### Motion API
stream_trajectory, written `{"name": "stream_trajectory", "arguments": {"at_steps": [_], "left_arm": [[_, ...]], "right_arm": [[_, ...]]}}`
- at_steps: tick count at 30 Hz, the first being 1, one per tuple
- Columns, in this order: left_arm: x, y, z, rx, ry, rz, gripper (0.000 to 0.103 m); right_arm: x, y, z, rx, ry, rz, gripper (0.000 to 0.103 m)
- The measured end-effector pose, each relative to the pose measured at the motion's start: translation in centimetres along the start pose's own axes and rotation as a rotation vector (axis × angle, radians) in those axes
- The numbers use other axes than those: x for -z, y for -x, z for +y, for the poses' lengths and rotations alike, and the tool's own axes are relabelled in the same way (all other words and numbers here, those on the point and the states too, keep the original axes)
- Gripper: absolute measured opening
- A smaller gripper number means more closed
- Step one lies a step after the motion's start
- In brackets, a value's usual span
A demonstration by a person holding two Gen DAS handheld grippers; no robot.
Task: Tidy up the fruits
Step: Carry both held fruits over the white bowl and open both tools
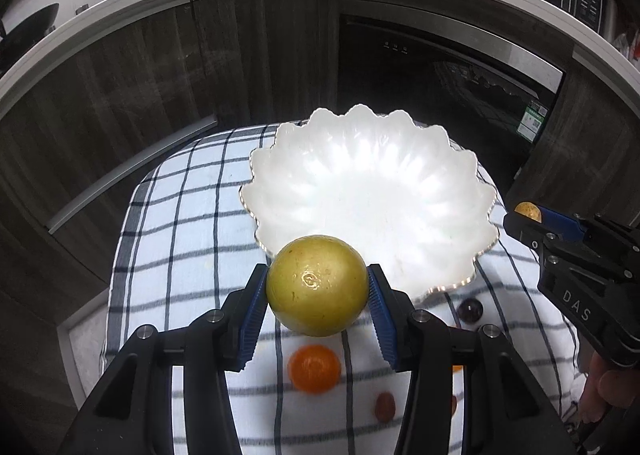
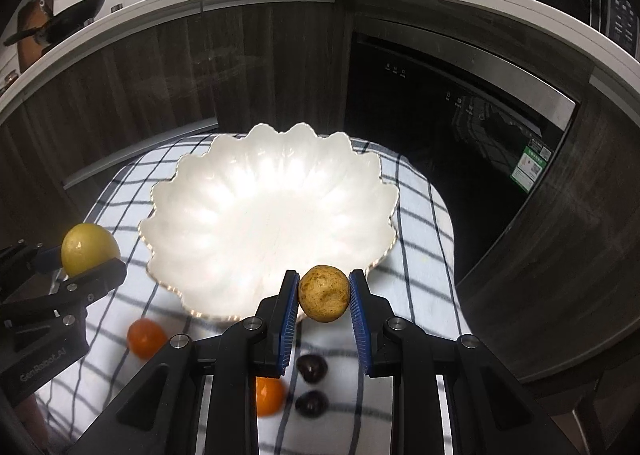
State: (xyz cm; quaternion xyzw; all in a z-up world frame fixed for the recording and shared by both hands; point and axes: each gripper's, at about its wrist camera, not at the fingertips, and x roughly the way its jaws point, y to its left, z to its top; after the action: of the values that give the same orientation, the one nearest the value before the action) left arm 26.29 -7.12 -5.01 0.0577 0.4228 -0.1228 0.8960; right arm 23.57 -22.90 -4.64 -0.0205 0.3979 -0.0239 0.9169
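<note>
1. Left wrist view: left gripper (image 1: 318,289) jaws are gripping a yellow-green fruit (image 1: 317,285) at the near rim of the white scalloped bowl (image 1: 440,175). An orange fruit (image 1: 314,368) is lying on the checked cloth (image 1: 192,215) below.
2. Right wrist view: right gripper (image 2: 324,299) jaws are pinching a small brown fruit (image 2: 324,298) just over the bowl's (image 2: 192,215) near edge; two dark fruits (image 2: 312,369) are resting on the cloth (image 2: 420,223).
</note>
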Motion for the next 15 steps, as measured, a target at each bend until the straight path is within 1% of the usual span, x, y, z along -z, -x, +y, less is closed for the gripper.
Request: {"name": "stream_trajectory", "arguments": {"at_steps": [7,15], "left_arm": [[-1.5,-1.8,0.2,0.010,-0.008,-0.001,0.048],[-2.3,-4.1,0.0,0.014,-0.021,0.036,0.048]], "right_arm": [[-1.3,-1.6,-0.2,-0.008,-0.006,0.016,0.027],[-2.0,-4.0,-0.7,-0.016,-0.016,0.064,0.027]]}}
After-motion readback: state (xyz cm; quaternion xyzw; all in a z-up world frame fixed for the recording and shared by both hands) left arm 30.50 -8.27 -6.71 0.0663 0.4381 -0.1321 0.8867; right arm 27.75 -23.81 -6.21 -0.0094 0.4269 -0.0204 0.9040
